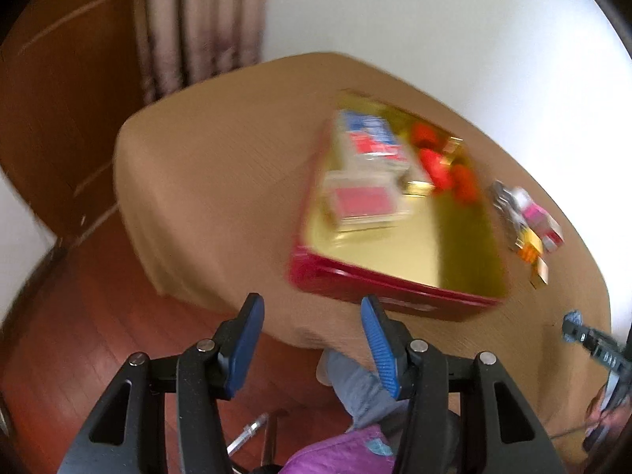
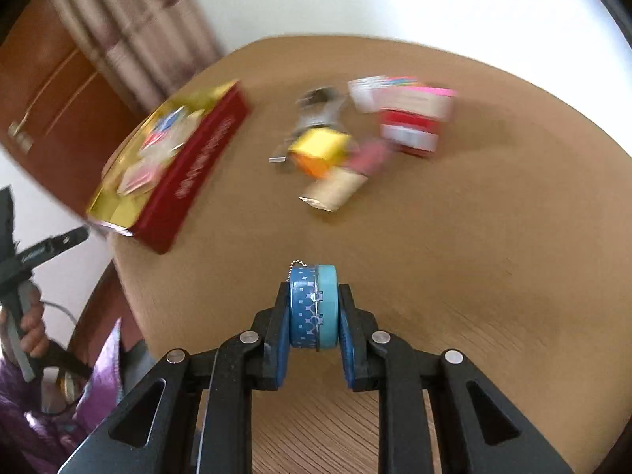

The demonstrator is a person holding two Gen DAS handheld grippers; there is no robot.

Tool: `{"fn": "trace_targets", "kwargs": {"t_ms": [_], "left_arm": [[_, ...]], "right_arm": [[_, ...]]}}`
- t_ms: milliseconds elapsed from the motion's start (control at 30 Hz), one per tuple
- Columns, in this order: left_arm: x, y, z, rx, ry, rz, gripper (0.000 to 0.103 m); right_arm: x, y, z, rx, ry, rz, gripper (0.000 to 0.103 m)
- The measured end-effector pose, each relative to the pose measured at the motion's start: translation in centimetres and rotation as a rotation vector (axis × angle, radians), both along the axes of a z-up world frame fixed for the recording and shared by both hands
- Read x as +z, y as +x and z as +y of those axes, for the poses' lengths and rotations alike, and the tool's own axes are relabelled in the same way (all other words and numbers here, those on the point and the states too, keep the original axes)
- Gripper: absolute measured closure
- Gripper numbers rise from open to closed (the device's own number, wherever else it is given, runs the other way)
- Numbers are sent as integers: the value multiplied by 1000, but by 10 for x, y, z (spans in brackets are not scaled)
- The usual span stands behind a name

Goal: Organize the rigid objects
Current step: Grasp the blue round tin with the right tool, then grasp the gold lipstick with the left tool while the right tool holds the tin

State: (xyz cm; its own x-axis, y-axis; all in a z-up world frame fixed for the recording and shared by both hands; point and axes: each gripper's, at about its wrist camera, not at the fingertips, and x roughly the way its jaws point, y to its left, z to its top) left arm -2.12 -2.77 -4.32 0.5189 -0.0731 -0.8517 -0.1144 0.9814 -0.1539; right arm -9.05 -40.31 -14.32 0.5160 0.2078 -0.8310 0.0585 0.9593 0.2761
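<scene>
My right gripper [image 2: 314, 300] is shut on a round blue tin with a bead chain [image 2: 314, 306], held on edge above the brown table's near side. A red tin box with a gold inside [image 2: 185, 177] sits at the left; in the left wrist view the box [image 1: 395, 245] holds card packs [image 1: 363, 173] and red pieces [image 1: 442, 162]. My left gripper [image 1: 312, 312] is open and empty, above the table's near edge just in front of the box. The views are motion-blurred.
A pile of small boxes lies on the table: yellow-orange cube [image 2: 320, 150], tan box [image 2: 335, 189], red-white tin [image 2: 410, 134], pink-topped box [image 2: 414, 98], metal clips [image 2: 316, 114]. The pile also shows in the left wrist view [image 1: 525, 221]. Wooden floor, door and curtain are behind.
</scene>
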Motion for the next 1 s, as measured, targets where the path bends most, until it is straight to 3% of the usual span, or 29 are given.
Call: {"fn": "trace_targets", "kwargs": {"t_ms": [133, 233, 300, 433, 533, 800, 1000], "left_arm": [[9, -6, -47, -212, -11, -23, 51], [9, 0, -92, -388, -41, 11, 51], [6, 8, -118, -454, -50, 33, 51], [-4, 30, -169, -544, -70, 98, 51], [-8, 49, -203, -591, -63, 126, 51], [5, 95, -270, -704, -63, 125, 51], [-1, 121, -303, -775, -8, 131, 51]], "right_arm": [[-11, -30, -57, -192, -31, -3, 84], [-14, -50, -98, -323, -75, -16, 84], [-15, -60, -119, -382, -79, -28, 84], [-23, -69, -144, -462, -120, -23, 84], [-27, -71, -156, -504, -95, -30, 84], [-22, -80, -158, -510, -54, -82, 84], [-16, -81, -155, -498, -23, -97, 83]]}}
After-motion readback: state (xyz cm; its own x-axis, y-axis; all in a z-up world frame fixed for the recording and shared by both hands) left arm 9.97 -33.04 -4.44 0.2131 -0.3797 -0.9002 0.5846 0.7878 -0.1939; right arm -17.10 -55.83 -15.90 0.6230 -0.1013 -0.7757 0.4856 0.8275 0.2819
